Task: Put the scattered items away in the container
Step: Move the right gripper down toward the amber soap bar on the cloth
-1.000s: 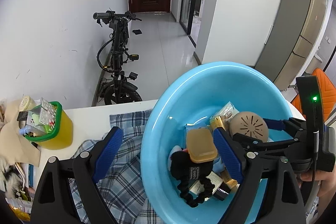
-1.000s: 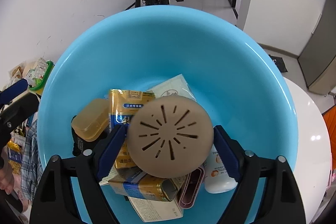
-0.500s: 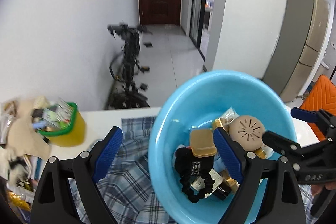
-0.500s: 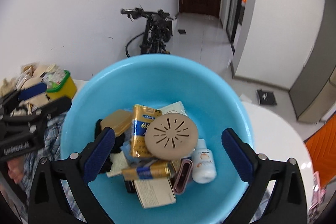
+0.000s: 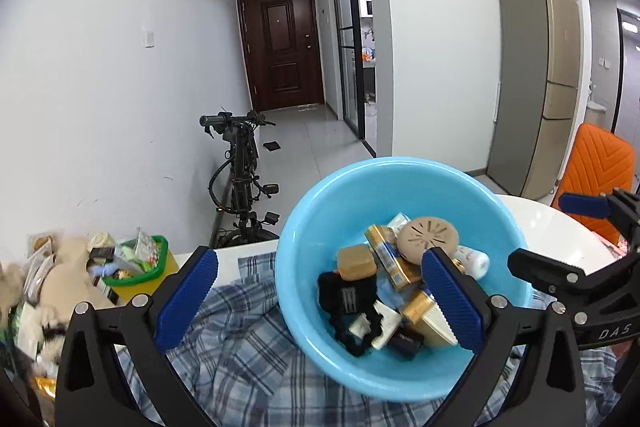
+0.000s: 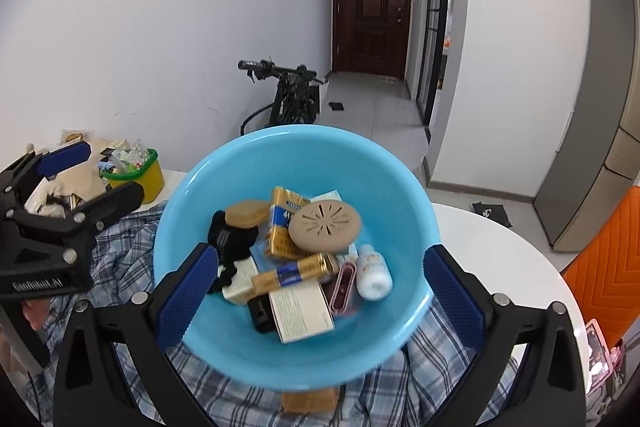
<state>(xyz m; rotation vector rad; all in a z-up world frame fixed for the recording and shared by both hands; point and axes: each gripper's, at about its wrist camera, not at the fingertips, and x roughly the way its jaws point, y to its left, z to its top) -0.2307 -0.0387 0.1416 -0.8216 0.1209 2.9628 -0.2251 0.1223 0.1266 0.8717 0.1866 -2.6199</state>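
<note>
Blue plastic basin, filled with collected items, is seen on the checked cloth ahead of both grippers, the left gripper opening empty-jawed and the right gripper held wide, nothing gripped.

Glossy plastic basin sits on soft checked cloth.

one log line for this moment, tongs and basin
left tongs: opening, empty | right tongs: open, empty | blue basin: full, on plaid cloth
</note>
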